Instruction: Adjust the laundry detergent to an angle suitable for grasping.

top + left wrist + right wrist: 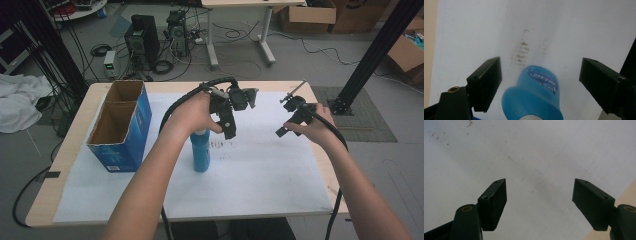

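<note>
A blue bottle (pixel 201 152) stands upright on the white paper (pixel 260 170) near the middle of the table. My left gripper (pixel 220 127) hangs just over its top, held by the person's left hand. In the left gripper view the bottle (pixel 536 95) sits low between the two jaws of my left gripper (pixel 540 62), which stand wide apart and clear of it on both sides. My right gripper (pixel 286 117) is held above the paper to the right. Its jaws (pixel 539 182) are spread over bare paper with nothing between them.
An open-topped blue cardboard box (pixel 122 127) with two compartments stands at the table's left. Brown smudges (pixel 220 145) mark the paper just right of the bottle. The wooden table edge (pixel 327 165) shows past the paper on the right. Computers, cables and cartons lie on the floor behind.
</note>
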{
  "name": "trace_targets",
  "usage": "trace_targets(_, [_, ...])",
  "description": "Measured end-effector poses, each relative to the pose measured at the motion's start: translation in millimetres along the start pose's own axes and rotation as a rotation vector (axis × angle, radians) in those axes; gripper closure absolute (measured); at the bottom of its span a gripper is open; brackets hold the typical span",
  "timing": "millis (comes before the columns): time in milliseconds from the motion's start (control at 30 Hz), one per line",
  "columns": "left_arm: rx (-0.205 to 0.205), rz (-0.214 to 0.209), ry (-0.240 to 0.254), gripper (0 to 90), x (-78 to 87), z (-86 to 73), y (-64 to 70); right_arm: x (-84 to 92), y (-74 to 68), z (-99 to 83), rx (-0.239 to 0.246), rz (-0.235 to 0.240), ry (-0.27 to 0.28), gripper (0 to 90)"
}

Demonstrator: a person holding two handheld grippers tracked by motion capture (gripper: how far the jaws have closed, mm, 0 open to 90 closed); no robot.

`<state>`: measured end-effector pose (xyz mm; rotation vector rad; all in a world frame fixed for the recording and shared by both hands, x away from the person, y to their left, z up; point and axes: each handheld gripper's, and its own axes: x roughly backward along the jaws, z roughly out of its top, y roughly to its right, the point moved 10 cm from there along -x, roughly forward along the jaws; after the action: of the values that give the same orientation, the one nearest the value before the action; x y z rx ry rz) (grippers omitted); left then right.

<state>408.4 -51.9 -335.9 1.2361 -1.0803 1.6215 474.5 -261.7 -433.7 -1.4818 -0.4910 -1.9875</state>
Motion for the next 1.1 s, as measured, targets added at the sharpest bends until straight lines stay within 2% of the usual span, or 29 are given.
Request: trace_targets(1100, [-0.014, 0.007, -0.003, 18.7, 1.6, 6.1, 3.5, 1.6, 1.6, -4.3, -0.005, 0.004, 0.003, 27.8])
